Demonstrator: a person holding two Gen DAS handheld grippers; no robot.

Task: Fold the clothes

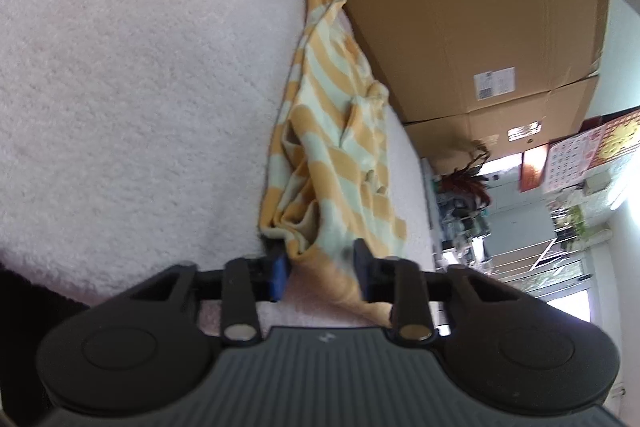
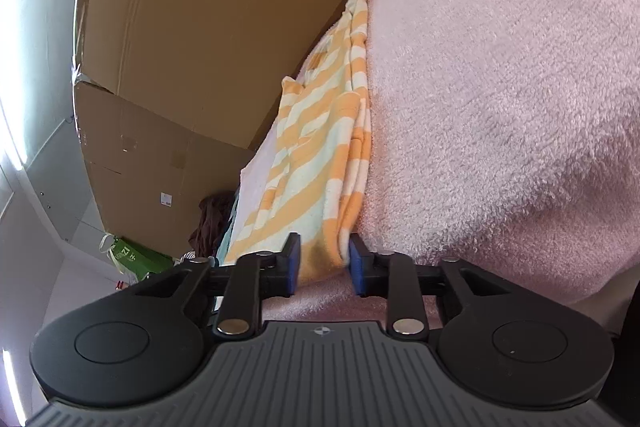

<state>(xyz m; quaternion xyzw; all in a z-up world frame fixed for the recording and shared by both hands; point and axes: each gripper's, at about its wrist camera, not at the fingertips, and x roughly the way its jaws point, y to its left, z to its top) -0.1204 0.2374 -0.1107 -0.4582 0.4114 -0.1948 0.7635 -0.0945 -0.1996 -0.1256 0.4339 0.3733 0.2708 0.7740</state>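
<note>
Each hand-held gripper, left and right, part-open, straddles an end of the striped shirt on the blanket, seemingly to fold it.

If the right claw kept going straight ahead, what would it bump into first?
The right claw already has the striped yellow garment between its fingers, so it would push straight into that cloth, lying on the fluffy pink blanket. Further along probably stands the cardboard box.

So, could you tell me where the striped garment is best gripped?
At its near hem corners, coming in low along the blanket. The striped garment lies stretched away, and the left gripper and right gripper each already straddle a bunched end.
</note>
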